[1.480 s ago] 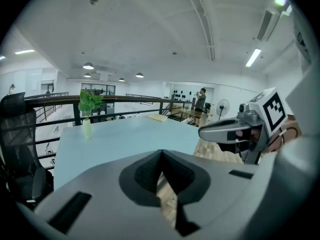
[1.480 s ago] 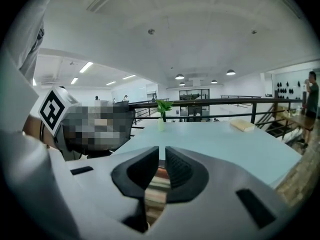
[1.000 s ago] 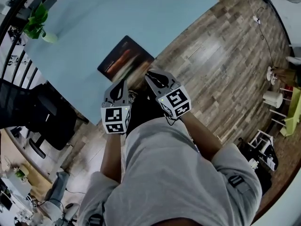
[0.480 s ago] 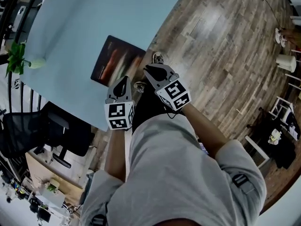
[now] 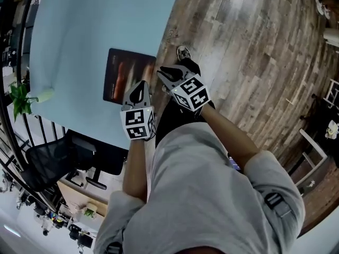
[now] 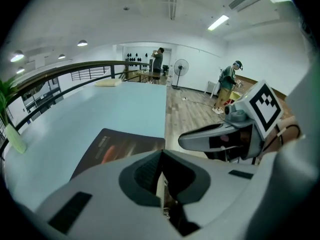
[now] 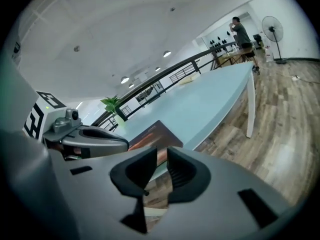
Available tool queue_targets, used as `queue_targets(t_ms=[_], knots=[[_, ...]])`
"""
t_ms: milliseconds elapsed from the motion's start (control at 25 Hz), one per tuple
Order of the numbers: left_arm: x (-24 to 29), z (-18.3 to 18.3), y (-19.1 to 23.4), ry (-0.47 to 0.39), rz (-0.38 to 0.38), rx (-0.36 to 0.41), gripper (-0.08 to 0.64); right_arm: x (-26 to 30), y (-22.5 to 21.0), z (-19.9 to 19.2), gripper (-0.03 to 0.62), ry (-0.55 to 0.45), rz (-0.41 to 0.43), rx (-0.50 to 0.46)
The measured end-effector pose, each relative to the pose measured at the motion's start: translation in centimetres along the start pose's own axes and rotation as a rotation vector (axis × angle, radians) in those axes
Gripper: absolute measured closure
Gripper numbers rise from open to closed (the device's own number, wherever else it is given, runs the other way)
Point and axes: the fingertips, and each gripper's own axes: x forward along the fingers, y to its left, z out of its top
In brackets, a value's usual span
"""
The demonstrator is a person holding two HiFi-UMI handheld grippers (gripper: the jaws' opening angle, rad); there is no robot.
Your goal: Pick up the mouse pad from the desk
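mouse pad (image 5: 128, 74) | look: dark rectangle, reddish-orange streaked print | pose: lay flat on the pale blue table (image 5: 79, 30), one corner at the table's edge | place: just ahead of the left gripper (image 5: 141, 84), beside the right gripper (image 5: 160, 71)

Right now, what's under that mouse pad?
The mouse pad lies flat on the pale blue desk, near its edge. Whatever sits directly beneath the pad is covered.

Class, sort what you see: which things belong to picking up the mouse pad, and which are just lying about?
Job in hand: mouse pad; desk; left gripper; right gripper, jaws opening, nothing between them.

Lying about: potted plant; black chair; standing fan.
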Motion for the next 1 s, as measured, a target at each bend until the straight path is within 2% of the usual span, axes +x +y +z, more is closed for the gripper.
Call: queue_targets(t_ms=[160,480,1000], knots=[[1.7,0.0,0.3,0.041,-0.006,0.027,0.548,1.6,-1.2,-1.0,0.511,-0.001,-0.003,0.118],[2.9,0.0,1.3,0.085,-0.007,0.033,0.548,3.7,-3.1,-1.8,0.489,-0.012,-0.008,0.323],[2.4,-0.8,2.0,0.083,-0.013,0.003,0.548,5.2,-3.9,-1.6,0.483,-0.019,-0.053,0.448]])
